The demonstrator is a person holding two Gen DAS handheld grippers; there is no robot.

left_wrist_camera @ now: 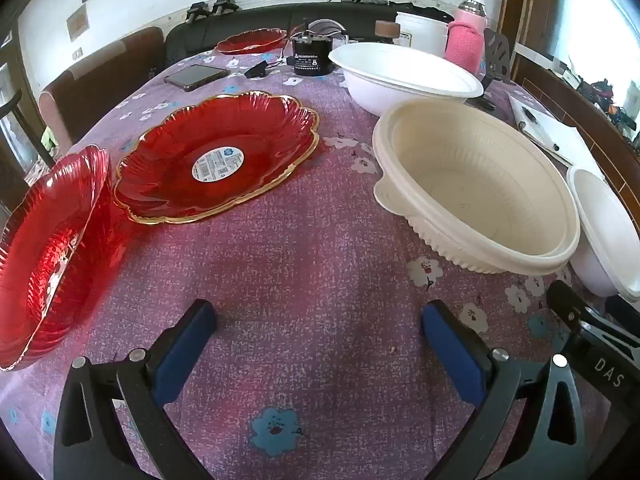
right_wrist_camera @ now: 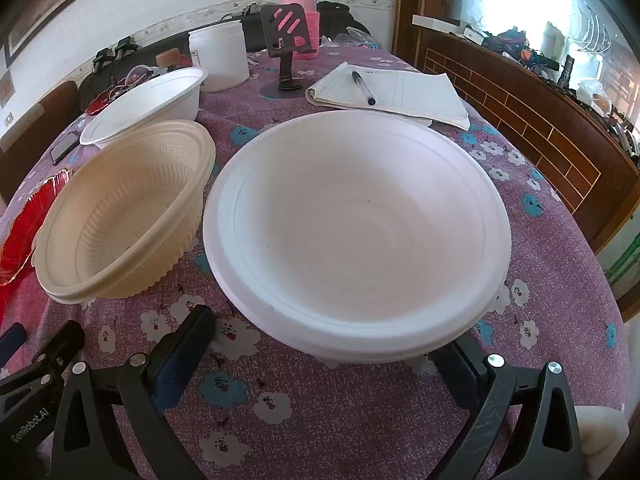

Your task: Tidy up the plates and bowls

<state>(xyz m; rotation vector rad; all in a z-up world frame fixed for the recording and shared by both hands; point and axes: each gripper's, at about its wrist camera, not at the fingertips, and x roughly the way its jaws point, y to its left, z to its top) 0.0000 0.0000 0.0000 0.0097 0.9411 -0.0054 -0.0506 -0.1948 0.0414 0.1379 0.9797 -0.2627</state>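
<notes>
On both spread hand-held grippers, left [left_wrist_camera: 319, 314] and right [right_wrist_camera: 324, 332], lettering: "DAS", "GenRobot.AI".

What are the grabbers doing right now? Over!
Left gripper open, empty, over cloth. Right gripper open, near rim of white bowl. Cream bowl beside it, red plates left. Nothing in the way.

bright daylight, window [right_wrist_camera: 532, 8] glare, fisheye edges

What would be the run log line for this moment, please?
left gripper: open, empty | right gripper: open, at near white bowl | cream bowl: beside it | red plates: unstacked
</notes>
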